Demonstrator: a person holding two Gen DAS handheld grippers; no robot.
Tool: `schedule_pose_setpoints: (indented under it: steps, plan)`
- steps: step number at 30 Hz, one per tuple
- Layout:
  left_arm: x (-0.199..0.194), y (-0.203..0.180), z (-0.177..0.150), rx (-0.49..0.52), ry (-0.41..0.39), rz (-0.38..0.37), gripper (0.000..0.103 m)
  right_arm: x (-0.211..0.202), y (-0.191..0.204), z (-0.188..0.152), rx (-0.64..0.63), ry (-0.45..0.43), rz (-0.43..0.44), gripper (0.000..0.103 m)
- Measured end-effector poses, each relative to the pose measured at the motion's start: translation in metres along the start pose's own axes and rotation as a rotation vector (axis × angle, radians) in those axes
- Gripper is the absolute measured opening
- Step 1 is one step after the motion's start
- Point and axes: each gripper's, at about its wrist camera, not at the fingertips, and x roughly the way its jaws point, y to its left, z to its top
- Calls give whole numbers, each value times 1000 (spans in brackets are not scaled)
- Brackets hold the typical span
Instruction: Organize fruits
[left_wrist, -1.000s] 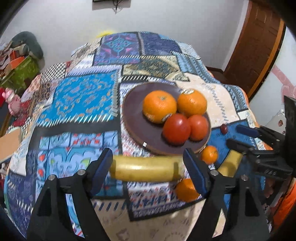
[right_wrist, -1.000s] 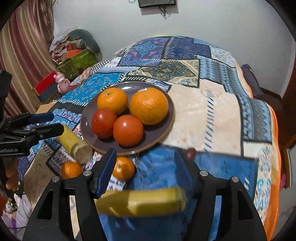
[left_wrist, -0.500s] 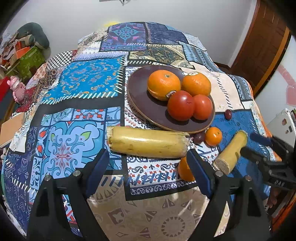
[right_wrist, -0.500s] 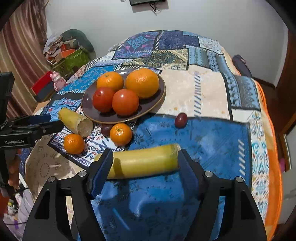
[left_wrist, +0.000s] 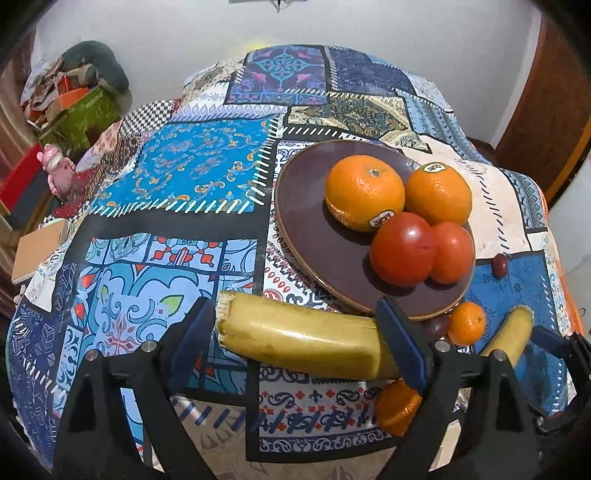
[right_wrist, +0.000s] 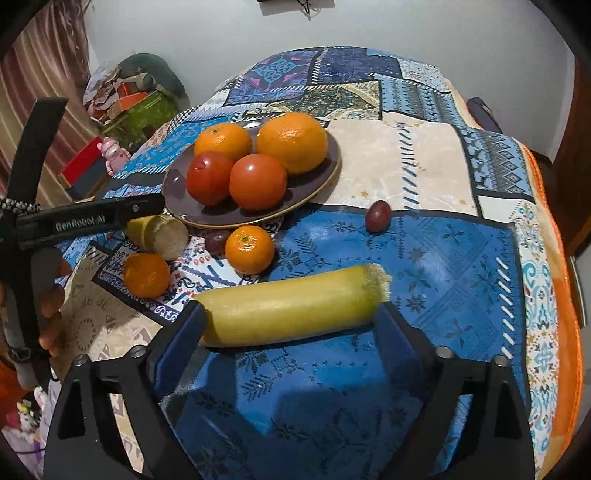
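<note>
A brown plate (left_wrist: 317, 240) holds two oranges (left_wrist: 364, 195) and two tomatoes (left_wrist: 402, 253); it also shows in the right wrist view (right_wrist: 328, 173). One yellow banana piece (left_wrist: 303, 338) lies on the cloth just beyond my open left gripper (left_wrist: 299, 343), between its fingers. A second banana piece (right_wrist: 291, 308) lies between the fingers of my open right gripper (right_wrist: 291, 332). Two mandarins (right_wrist: 249, 249) (right_wrist: 146, 275) and two dark grapes (right_wrist: 377, 216) (right_wrist: 218, 240) lie near the plate. Neither gripper holds anything.
The table wears a patchwork cloth (left_wrist: 177, 184) that hangs over the near edge. Boxes, a pink toy (left_wrist: 55, 173) and clutter stand on the floor at left. A wooden door (left_wrist: 546, 110) is at right. A hand grips the left gripper's handle (right_wrist: 33, 277).
Both grippers came down and forward again after a pullback, so each banana piece lies closer between its fingers. The fruit on the cloth and plate stayed put.
</note>
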Motion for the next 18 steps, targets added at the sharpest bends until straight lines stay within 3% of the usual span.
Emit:
schedule_pose_setpoints:
  steps: [5, 8, 13, 18]
  plan:
    - [4, 17, -1, -36, 59, -55, 102, 3, 8, 1, -13, -22, -33, 103]
    - [7, 23, -3, -59, 86, -81, 103, 6, 7, 4, -4, -23, -35, 103]
    - [1, 10, -4, 21, 58, -16, 103, 7, 12, 9, -18, -28, -57, 103]
    - [-4, 14, -5, 97, 107, -50, 103, 7, 11, 10, -29, -8, -49, 103]
